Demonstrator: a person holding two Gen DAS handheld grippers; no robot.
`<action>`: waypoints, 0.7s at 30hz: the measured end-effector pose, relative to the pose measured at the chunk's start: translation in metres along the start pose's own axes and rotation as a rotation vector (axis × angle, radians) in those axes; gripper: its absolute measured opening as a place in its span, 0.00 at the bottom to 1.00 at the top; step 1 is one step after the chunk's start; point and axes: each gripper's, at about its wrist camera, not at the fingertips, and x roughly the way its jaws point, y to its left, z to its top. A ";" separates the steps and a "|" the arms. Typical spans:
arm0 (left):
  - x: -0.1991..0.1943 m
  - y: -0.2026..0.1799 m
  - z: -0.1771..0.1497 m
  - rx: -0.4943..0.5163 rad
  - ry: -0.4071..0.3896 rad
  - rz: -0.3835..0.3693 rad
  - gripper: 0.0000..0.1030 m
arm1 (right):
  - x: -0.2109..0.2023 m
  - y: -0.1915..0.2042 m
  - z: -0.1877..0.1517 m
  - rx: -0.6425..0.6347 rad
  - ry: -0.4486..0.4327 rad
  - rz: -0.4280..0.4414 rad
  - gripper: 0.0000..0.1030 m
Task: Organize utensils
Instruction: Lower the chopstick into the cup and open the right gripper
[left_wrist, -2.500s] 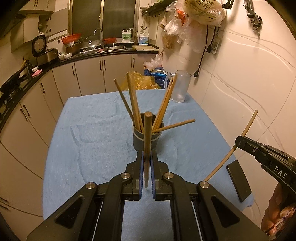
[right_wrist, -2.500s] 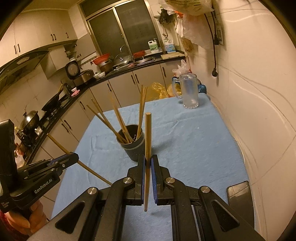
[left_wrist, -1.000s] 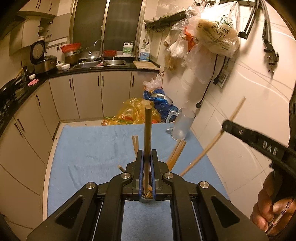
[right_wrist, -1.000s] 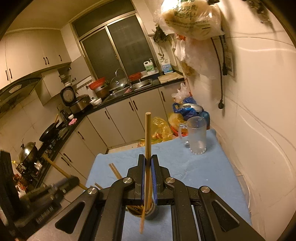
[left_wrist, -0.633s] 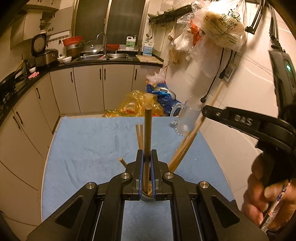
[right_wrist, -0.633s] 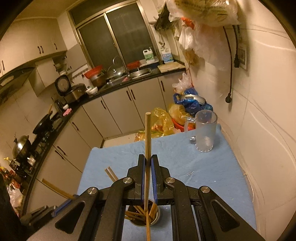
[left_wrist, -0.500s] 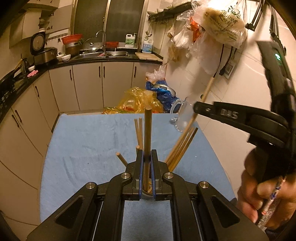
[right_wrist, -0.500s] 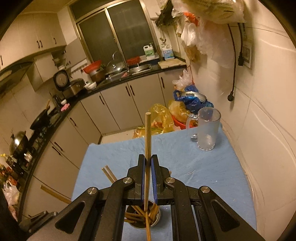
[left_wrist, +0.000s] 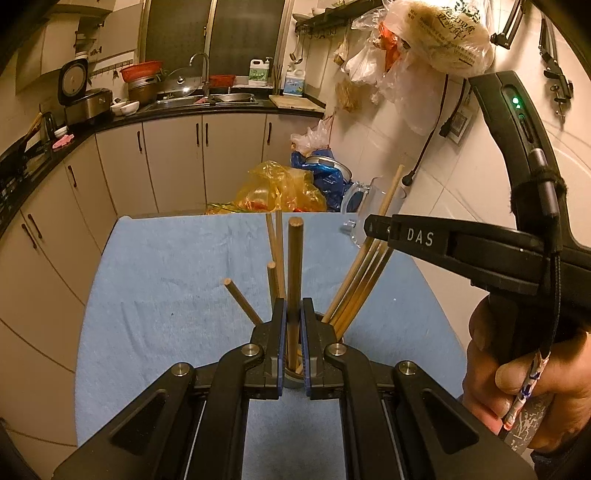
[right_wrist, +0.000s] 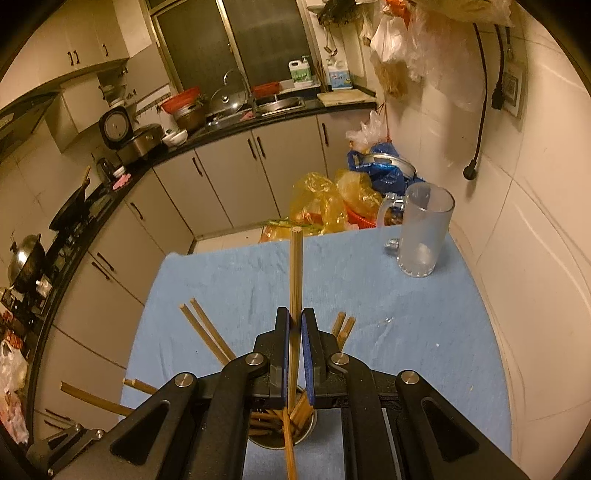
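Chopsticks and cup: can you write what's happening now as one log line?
left tool: shut on chopstick | right tool: shut on chopstick | both over the cup | step: lower, release

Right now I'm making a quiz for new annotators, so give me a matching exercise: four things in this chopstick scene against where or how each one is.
Things:
1. left gripper
2. glass mug
3. utensil cup
4. yellow plastic bag

States or places:
A. stands empty at the far right corner of the blue cloth
B. lies on the floor beyond the table's far edge
C. shut on a thick wooden chopstick
D. holds several chopsticks leaning outward

Pairs: 1-C, 2-A, 3-D, 4-B
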 end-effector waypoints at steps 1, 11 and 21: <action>0.000 0.001 -0.001 0.001 0.000 0.002 0.06 | 0.000 0.001 0.000 0.002 0.003 -0.001 0.07; 0.000 0.000 -0.005 0.002 0.005 0.000 0.06 | -0.001 -0.013 -0.006 0.050 0.035 0.030 0.08; -0.001 -0.001 -0.005 0.002 -0.002 0.000 0.18 | -0.005 -0.016 -0.005 0.067 0.043 0.042 0.08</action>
